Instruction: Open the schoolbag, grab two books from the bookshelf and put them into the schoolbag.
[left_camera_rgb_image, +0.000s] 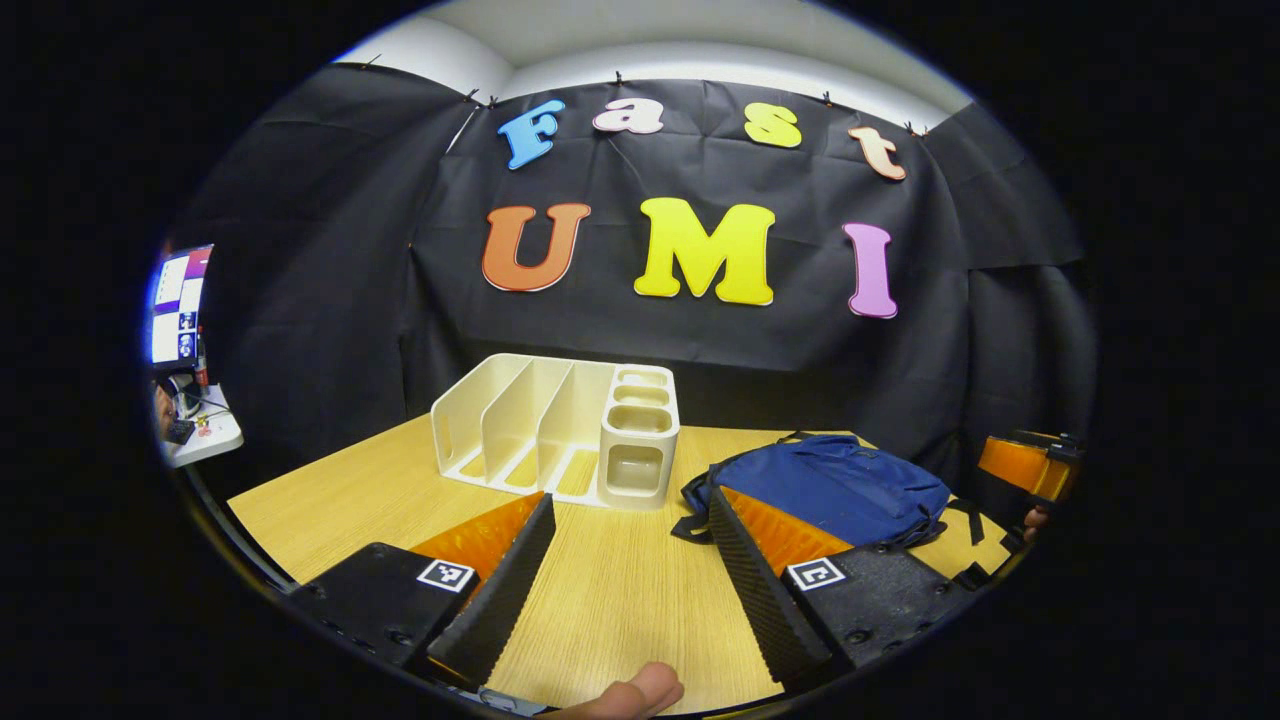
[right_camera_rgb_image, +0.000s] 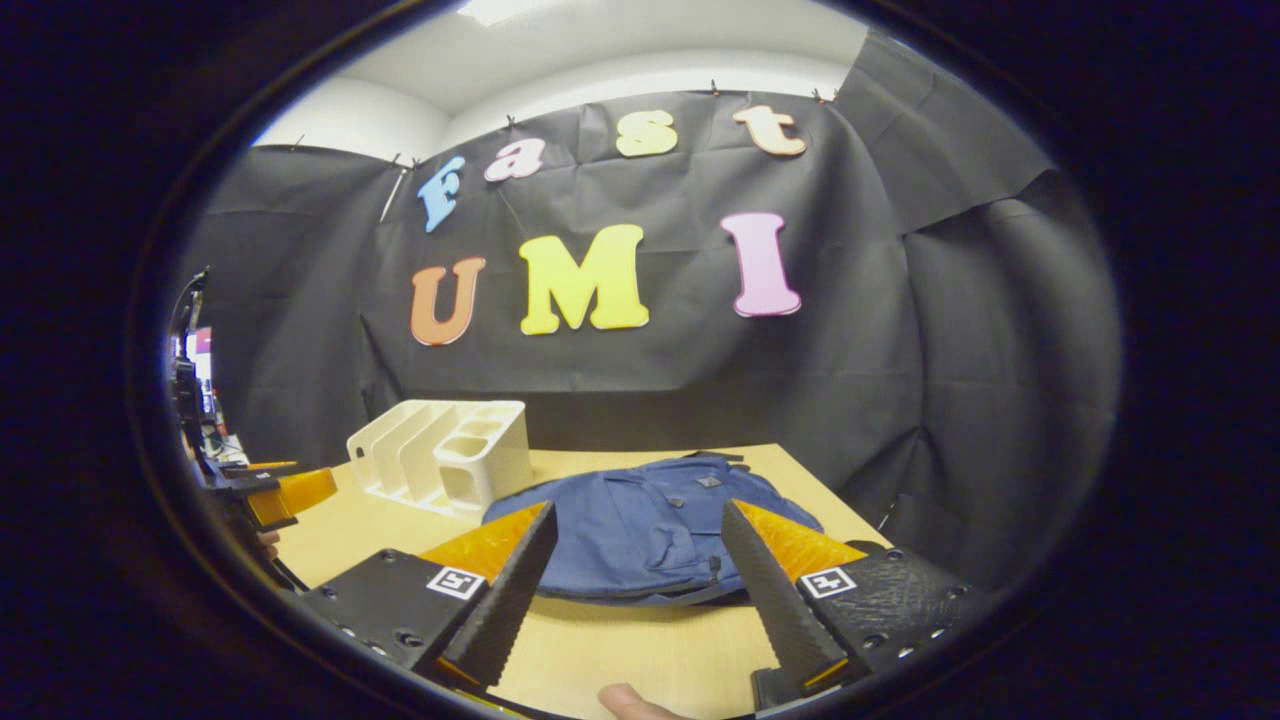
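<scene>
Two claws, both with fingers spread wide apart, nothing held in either. Left gripper (left_camera_rgb_image: 630, 497) low over the wooden table (left_camera_rgb_image: 330, 500), aimed at 12 o'clock toward the white bookshelf (left_camera_rgb_image: 540, 420). Right gripper (right_camera_rgb_image: 638, 505) aimed at the blue schoolbag (right_camera_rgb_image: 640, 530), close ahead at 12 o'clock.

Left to right in the left gripper view: a lit screen (left_camera_rgb_image: 180, 300) at 9 o'clock, well apart from the table. Then the bookshelf, upright near the back of the table. Then the schoolbag (left_camera_rgb_image: 840, 480) at 2 o'clock, lying flat, just beside the shelf. Then the right gripper (left_camera_rgb_image: 1030, 465) at 3 o'clock.

Shelf slots bare as far as seen. Bag zip seemingly shut, though hard to be sure. Fits books already inside a bag closed up again. Fits also books kept somewhere out of sight. No way to tell which.

Bag probably soft, floppy and light, likely to sag and slide on the smooth wood when tugged. Best spots to pinch: the small zip tab (right_camera_rgb_image: 715, 570) on the near side, or the loop (right_camera_rgb_image: 715, 457) at the top. For any zip pull, good to pin the cloth down with one claw.

Black straps (left_camera_rgb_image: 695, 515) trailing at the bag's left, toward the shelf, easy to snag. Shelf itself close enough to bump.
</scene>
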